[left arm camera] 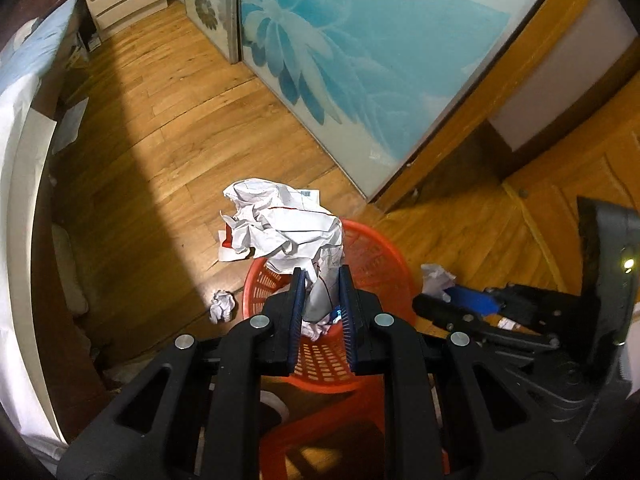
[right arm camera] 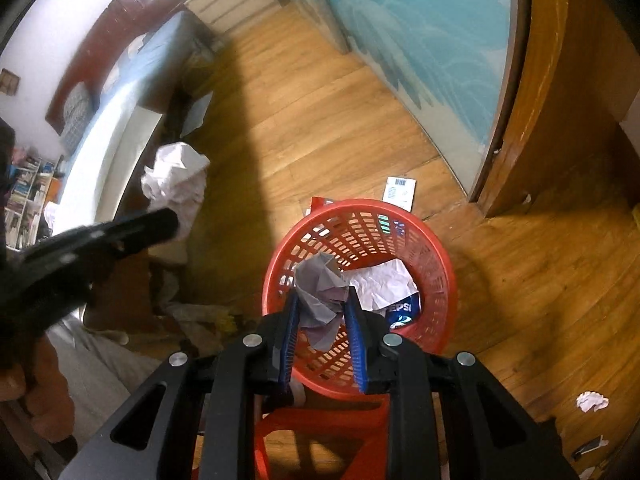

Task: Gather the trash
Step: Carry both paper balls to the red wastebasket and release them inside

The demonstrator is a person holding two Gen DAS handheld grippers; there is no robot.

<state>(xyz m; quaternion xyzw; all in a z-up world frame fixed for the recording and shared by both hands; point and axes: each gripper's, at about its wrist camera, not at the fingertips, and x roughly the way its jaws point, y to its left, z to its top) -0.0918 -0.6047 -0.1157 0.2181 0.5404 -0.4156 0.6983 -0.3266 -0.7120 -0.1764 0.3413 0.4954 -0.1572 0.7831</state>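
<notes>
Left gripper [left arm camera: 322, 280]: we are pinching a big crumpled paper [left arm camera: 286, 224] between narrow fingers, its bulk pointing up and away over the red basket [left arm camera: 376, 248] | Right gripper [right arm camera: 322, 300]: we are gripping a grey paper wad [right arm camera: 318, 292], upright, above the basket's mouth, fingers narrow.
</notes>
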